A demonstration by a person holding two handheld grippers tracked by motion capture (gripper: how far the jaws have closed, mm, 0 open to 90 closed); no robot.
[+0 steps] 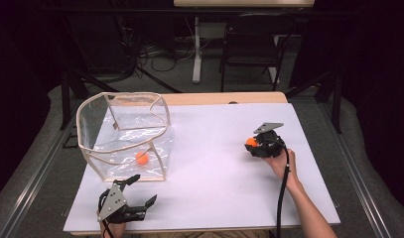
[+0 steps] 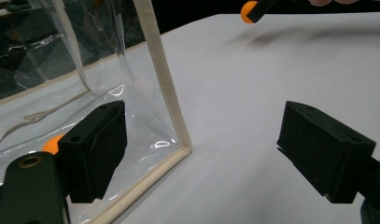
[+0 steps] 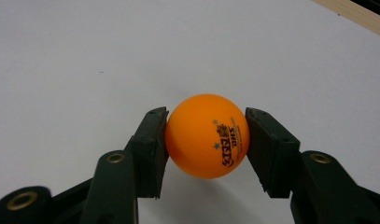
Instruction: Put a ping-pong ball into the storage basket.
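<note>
Nearest the lens in the right gripper view: orange ball (image 3: 207, 136), pinched squarely between two black pads, printed logo facing out, white table (image 3: 85, 56) below with a soft shadow under the ball, suggesting a lift clear of the surface. Right gripper (image 1: 254, 143) clenched on that ball, at the right side of the table, well apart from the bag. Left gripper (image 1: 139, 190) near the front edge, jaws spread wide and grasping nothing, just beside the near corner of the clear bag (image 1: 121, 131), probably ready to steady it. Bag standing open-topped, cream-trimmed, a second orange ball (image 1: 142, 158) already resting on its floor, so likely the drop-off spot.
</note>
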